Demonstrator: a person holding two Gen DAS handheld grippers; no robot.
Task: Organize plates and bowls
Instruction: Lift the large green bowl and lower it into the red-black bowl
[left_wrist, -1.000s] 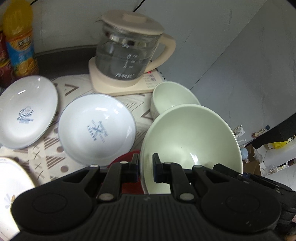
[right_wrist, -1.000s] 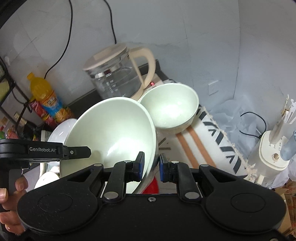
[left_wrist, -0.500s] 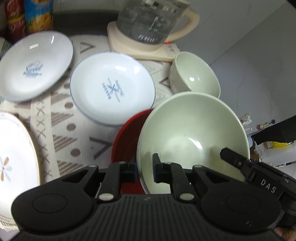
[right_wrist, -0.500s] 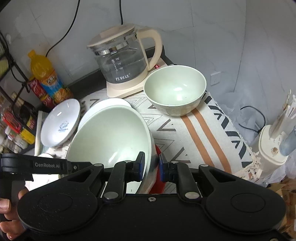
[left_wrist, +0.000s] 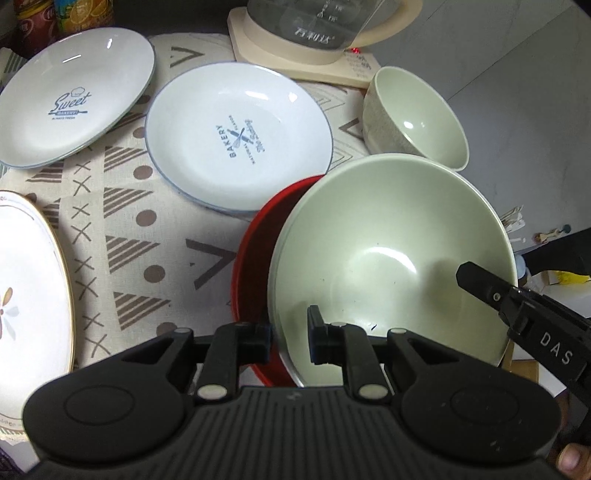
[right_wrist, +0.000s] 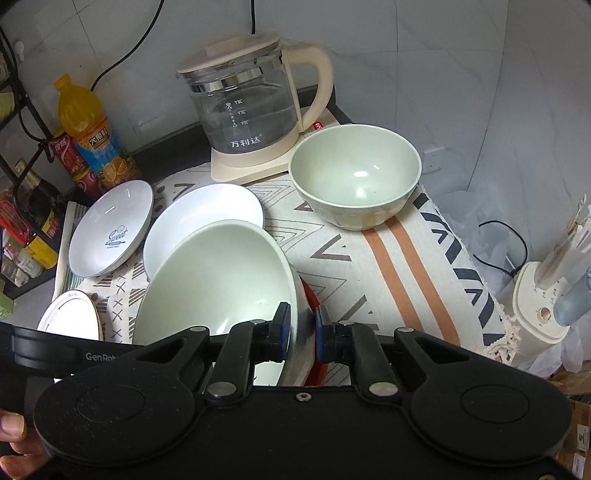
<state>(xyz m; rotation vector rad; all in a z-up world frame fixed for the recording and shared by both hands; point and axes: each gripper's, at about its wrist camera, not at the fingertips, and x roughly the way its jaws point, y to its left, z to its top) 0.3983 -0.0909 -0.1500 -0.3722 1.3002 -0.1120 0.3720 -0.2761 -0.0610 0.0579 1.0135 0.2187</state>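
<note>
A large pale green bowl (left_wrist: 391, 258) is gripped at opposite rims by both grippers and sits tilted in a red bowl (left_wrist: 255, 243). My left gripper (left_wrist: 290, 338) is shut on its near rim. My right gripper (right_wrist: 300, 332) is shut on its right rim; the bowl (right_wrist: 218, 277) fills the lower middle of the right wrist view, with the red bowl (right_wrist: 312, 299) showing beneath. A smaller green bowl (right_wrist: 354, 177) stands by the kettle; it also shows in the left wrist view (left_wrist: 417, 118). Two white plates, "Bakery" (left_wrist: 240, 136) and "Sweet" (left_wrist: 74, 96), lie on the cloth.
A glass kettle (right_wrist: 251, 103) on a cream base stands at the back. A gold-rimmed flowered plate (left_wrist: 26, 295) lies at the left. Juice bottle (right_wrist: 88, 133) and cans stand back left. A white appliance (right_wrist: 539, 302) stands beyond the table's right edge.
Both grippers have lowered the large green bowl toward the table, onto the red bowl. Both views have tipped downward; the plates now show more from above.
</note>
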